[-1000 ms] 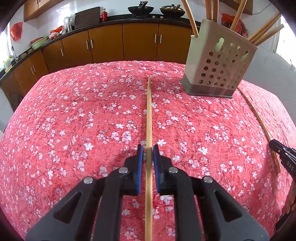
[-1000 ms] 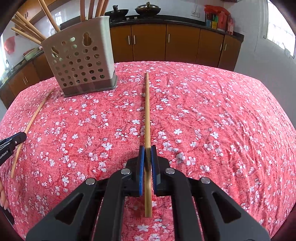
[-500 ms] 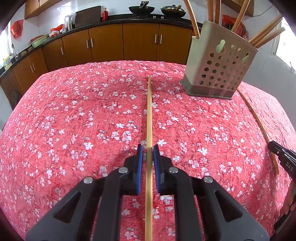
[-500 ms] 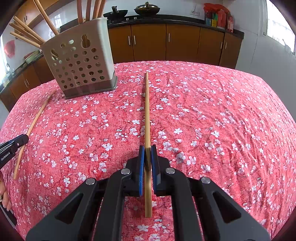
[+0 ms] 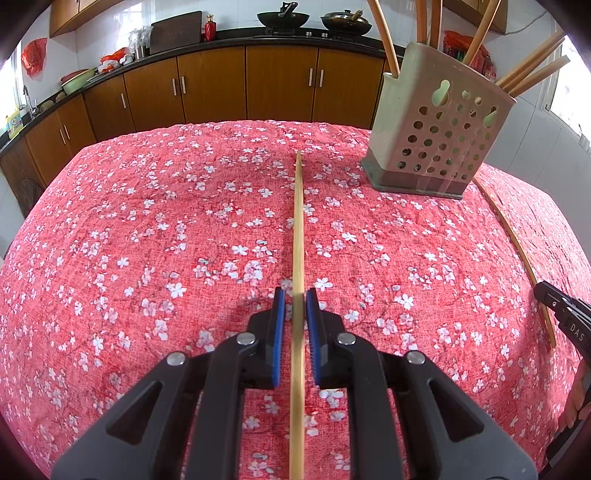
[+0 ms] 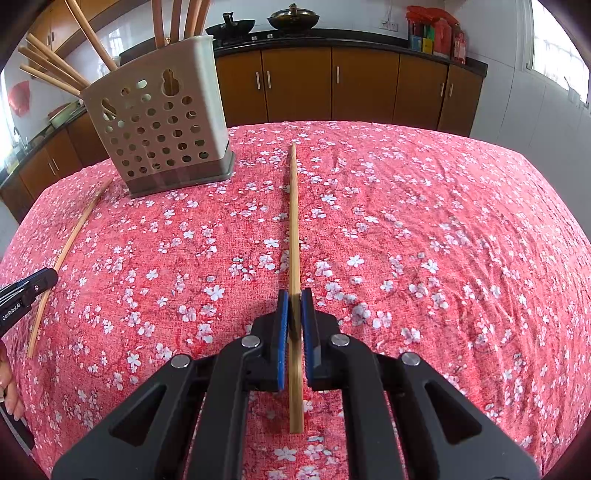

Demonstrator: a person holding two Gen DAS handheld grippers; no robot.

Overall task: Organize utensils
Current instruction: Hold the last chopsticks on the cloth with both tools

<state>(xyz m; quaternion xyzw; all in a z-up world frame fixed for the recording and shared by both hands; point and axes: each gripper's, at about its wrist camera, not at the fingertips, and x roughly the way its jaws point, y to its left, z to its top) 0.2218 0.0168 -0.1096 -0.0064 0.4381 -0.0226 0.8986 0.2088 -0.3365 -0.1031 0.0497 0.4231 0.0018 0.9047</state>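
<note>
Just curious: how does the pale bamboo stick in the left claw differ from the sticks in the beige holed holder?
The pale bamboo stick lies along the red flowered cloth; the sticks in the beige holed holder stand leaning. It is yellowish; they are reddish-brown. All are long, thin.

Your red floral tablecloth (image 5: 155, 229) is covering the table; brown cabinets (image 5: 214, 88) are standing at twelve o'clock, woks (image 5: 282, 16) sitting above.

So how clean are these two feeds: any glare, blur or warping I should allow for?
Left wrist view: sharp; fisheye bows the table edges and the loose chopstick at right; window blown out. Right wrist view: sharp too, holder leans from distortion, window overexposed, soft shadow under the gripper.
</note>
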